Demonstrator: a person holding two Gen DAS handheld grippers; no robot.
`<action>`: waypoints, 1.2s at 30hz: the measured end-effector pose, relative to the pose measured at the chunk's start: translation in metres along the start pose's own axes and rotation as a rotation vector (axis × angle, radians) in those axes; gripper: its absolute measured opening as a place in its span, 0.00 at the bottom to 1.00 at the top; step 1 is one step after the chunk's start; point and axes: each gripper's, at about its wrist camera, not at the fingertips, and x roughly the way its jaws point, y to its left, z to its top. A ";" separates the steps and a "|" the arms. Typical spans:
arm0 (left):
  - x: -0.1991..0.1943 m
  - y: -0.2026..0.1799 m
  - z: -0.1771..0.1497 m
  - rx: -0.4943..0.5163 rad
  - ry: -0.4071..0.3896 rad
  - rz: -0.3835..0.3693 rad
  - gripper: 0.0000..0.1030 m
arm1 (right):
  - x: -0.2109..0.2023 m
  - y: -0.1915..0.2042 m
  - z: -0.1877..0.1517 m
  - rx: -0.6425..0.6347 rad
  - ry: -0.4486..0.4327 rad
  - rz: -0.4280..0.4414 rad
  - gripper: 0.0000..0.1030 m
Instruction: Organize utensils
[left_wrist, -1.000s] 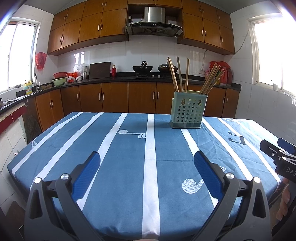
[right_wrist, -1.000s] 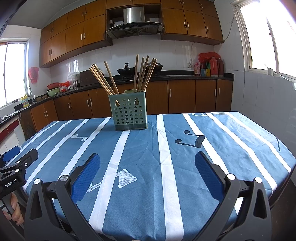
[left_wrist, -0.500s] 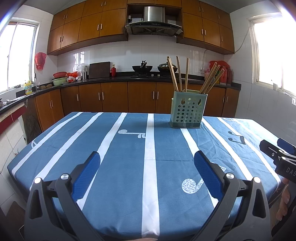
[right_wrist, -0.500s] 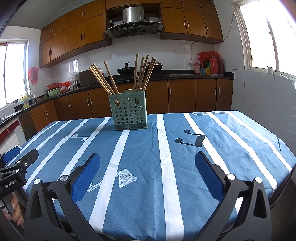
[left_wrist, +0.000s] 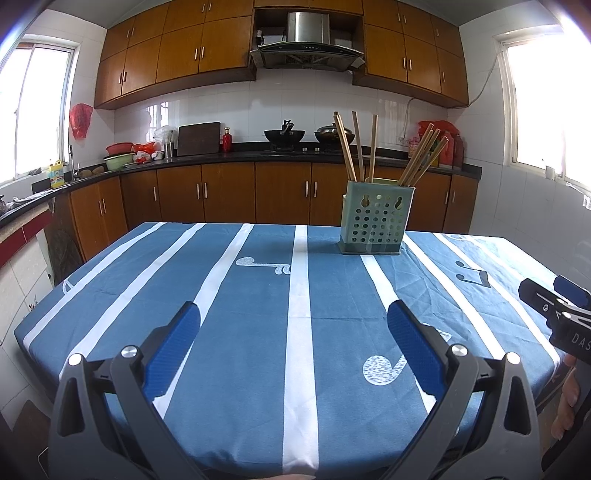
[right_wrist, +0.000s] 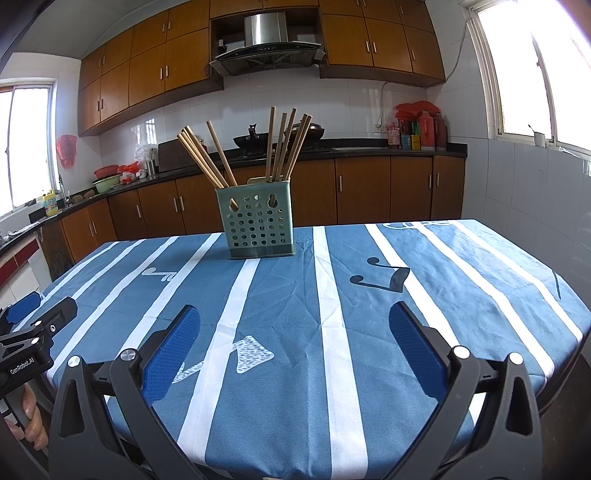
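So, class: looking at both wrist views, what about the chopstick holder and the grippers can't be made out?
- Lower ends of the chopsticks: both views, hidden inside the green holder.
- Holder's inner divider: hidden by its front wall.
- Right gripper: cut off by the edge in the left view.
- Counter bottle labels: too small.

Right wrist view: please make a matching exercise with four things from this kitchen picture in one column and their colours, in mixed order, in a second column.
Things:
1. utensil holder
2. chopsticks
3. tablecloth
4. pads of the right tool

Colours:
A. blue with white stripes
B. light wood
C. pale green
D. dark blue

Pairs: 1-C, 2-B, 3-A, 4-D
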 end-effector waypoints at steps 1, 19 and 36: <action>0.000 0.000 0.000 -0.001 0.001 0.000 0.96 | 0.000 0.000 0.000 0.000 0.000 0.000 0.98; 0.000 0.000 0.000 -0.002 0.004 -0.001 0.96 | -0.001 0.001 0.000 0.002 0.001 0.000 0.98; -0.001 0.003 -0.002 -0.007 0.006 0.010 0.96 | -0.001 0.000 0.001 0.003 0.002 0.001 0.98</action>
